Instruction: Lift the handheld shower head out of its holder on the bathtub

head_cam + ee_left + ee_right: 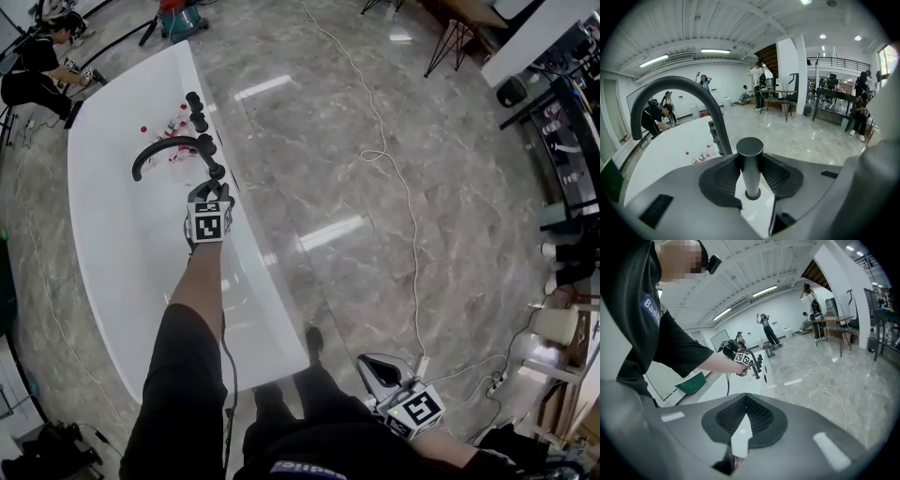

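Grey ribbed pads of the left tongs are closed on a dark smooth upright cylinder, one pad against each side as far as the left gripper view shows. Going by the task, I take this cylinder to be the handheld shower head. It sits in its round holder on the rim of the white oval bathtub, at the near end of a row of black round knobs in the upper left of the head view. The right tongs have their tips together on nothing and hang at the lower right of the head view, well apart from the tub. Just beyond the cylinder rises a black curved spout, its arch leaning over the basin. The grip is on a slick round shaft, so the pads could slide up it. A pull that leans sideways could bind the shaft in the holder or knock it against the spout. Any hose below is hidden and might drag. Straight up is open air. Left of the rim the basin drops away, with small red-capped bottles in it, and right of it the edge falls to the grey marble floor, where a white cable lies well clear.
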{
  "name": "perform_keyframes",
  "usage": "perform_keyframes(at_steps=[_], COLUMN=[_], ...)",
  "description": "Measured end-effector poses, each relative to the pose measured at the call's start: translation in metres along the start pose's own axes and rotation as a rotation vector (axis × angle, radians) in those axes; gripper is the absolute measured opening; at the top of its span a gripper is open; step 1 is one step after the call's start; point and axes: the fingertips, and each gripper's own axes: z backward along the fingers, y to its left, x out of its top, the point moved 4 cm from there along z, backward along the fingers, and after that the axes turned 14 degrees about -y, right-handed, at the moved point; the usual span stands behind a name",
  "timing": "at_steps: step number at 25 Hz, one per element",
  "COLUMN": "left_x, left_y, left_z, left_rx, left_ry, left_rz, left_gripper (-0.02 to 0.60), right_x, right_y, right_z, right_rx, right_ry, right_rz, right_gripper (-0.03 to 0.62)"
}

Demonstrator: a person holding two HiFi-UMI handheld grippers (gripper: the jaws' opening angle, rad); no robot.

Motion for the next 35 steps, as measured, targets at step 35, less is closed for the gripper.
perform_keyframes(at_steps=[35], left_x=[0.119], left_y=[-0.036], left_z=[0.429], left_rx=[-0.192], left_ry=[-0.432], left_rz=[-0.022], left_gripper=[0.137], right_x=[0.066], right_y=[0.226], right_z=[0.014], right_rx=[0.241], right_ry=[-0.226], right_rz=[0.177], right_gripper=[0.002])
